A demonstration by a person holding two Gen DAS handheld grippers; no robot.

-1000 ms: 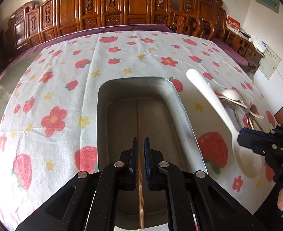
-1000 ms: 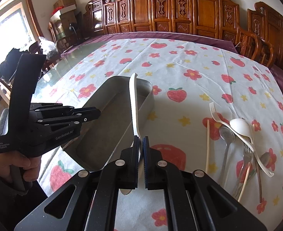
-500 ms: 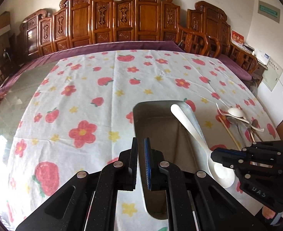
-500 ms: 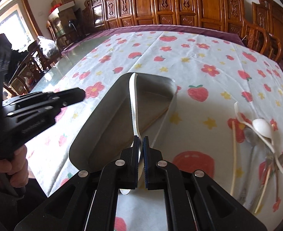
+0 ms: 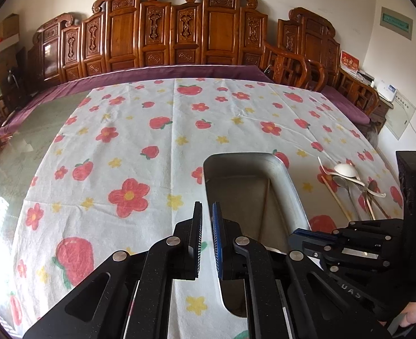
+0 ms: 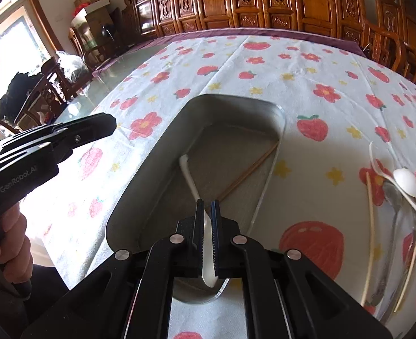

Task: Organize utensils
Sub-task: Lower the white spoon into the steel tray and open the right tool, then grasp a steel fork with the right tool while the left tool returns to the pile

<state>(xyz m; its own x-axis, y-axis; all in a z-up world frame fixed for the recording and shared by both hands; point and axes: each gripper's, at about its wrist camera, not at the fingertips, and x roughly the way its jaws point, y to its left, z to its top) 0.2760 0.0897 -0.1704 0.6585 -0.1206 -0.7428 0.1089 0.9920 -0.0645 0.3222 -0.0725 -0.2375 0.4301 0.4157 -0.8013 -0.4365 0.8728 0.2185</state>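
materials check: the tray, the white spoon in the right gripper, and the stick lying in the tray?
Tray: looks like metal, dull brushed grey, thin rolled rim that catches light.
White spoon: opaque, smooth, slightly glossy white; plastic or melamine likely, ceramic not ruled out.
Stick: thin, straight, matte tan chopstick; looks like bamboo or wood.
Right gripper: black, speckled matte body, probably moulded plastic; ridged pads look rubbery.

Desk (image 5: 52,124), glass-topped, under a strawberry-print cloth (image 5: 151,130). On the cloth: metal tray (image 6: 162,152); loose utensil pile (image 6: 400,197) beside it, apart.
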